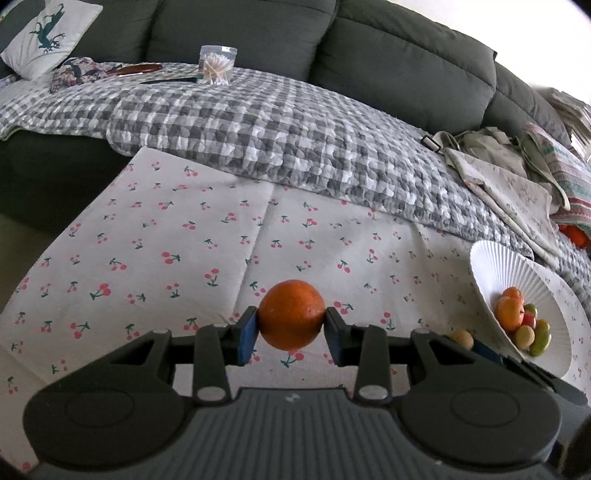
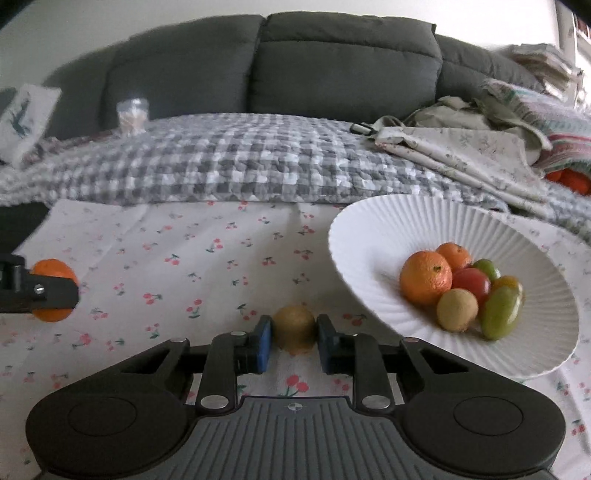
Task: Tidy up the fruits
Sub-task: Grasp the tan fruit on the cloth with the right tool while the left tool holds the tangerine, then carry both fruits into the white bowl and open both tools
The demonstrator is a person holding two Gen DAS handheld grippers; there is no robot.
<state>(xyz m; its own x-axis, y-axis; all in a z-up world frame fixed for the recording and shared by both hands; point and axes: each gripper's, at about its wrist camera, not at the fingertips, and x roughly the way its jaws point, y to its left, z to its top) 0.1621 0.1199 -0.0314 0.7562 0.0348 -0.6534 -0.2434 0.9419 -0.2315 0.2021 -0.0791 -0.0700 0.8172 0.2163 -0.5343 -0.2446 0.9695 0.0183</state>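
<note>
My left gripper (image 1: 291, 324) is shut on an orange (image 1: 291, 314) and holds it above the cherry-print cloth (image 1: 166, 240). The same orange (image 2: 51, 271) and the left gripper's dark finger show at the left edge of the right wrist view. My right gripper (image 2: 293, 338) is shut on a brownish-green kiwi (image 2: 294, 328) low over the cloth, just left of the white ribbed bowl (image 2: 388, 225). The bowl holds several fruits: oranges (image 2: 424, 281), a red one, a kiwi (image 2: 457, 309) and green ones. In the left wrist view the bowl (image 1: 491, 266) stands at the right, with the held kiwi (image 1: 462, 338) beside it.
A grey checked quilt (image 2: 240, 166) lies behind the cloth on a dark grey sofa (image 2: 332, 62). Folded fabrics and a bag (image 2: 461, 147) pile up behind the bowl. A clear jar of cotton swabs (image 1: 217, 65) and a printed cushion (image 1: 48, 35) sit far back left.
</note>
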